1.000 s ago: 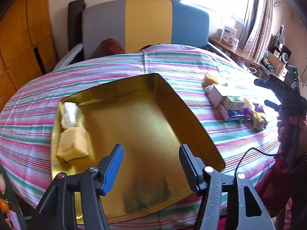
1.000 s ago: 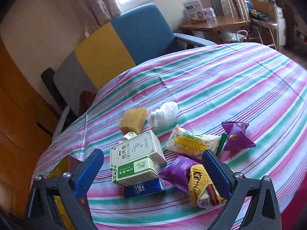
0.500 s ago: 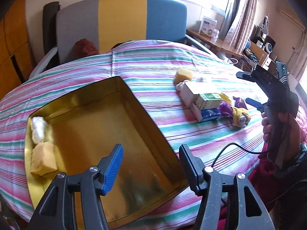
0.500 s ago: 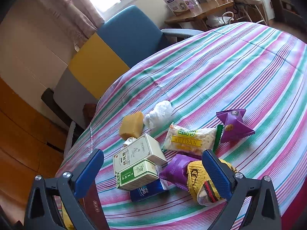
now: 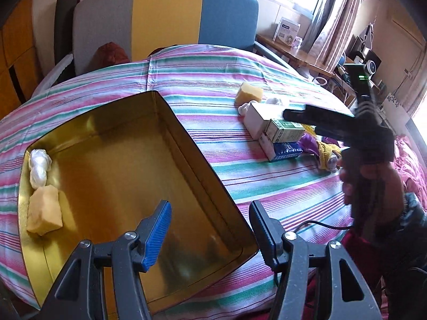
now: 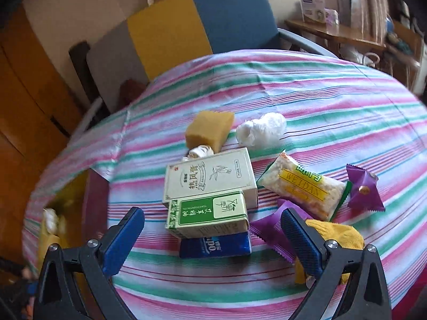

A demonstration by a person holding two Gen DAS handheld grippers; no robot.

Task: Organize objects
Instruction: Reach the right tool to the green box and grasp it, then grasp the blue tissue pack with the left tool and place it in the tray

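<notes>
Left wrist view: the left gripper [image 5: 209,230] hangs with its jaws apart and empty over the near corner of a gold tin box [image 5: 202,160], a shallow rectangle of shiny metal resting on the tabletop [image 5: 202,80] under a cloth striped pink, green and white. Only two things lie inside the box, against its wall far to the left of the jaws: a crumpled white plastic wad [image 5: 39,168] and a rough yellow sponge block [image 5: 44,214]. By that count the sorting looks barely started. Right wrist view: the right gripper [image 6: 213,236], held in a person's hand [image 5: 373,186], hovers with jaws spread and nothing between them, close above the heap left to move. Straight ahead of the jaws a green-and-white carton [image 6: 208,214] sits on top of a blue packet [image 6: 216,244]; beyond them lies a larger cream box [image 6: 210,177]. Past that are a second yellow sponge [image 6: 209,129] and a white plastic bundle [image 6: 261,130]. Right of the jaws lie a clear crinkly snack bag [image 6: 304,186], two glossy purple wrappers [image 6: 364,188], and a knitted yellow cloth [image 6: 339,236] just behind the right jaw. A small pale thing beside the sponge is too unclear to name.
</notes>
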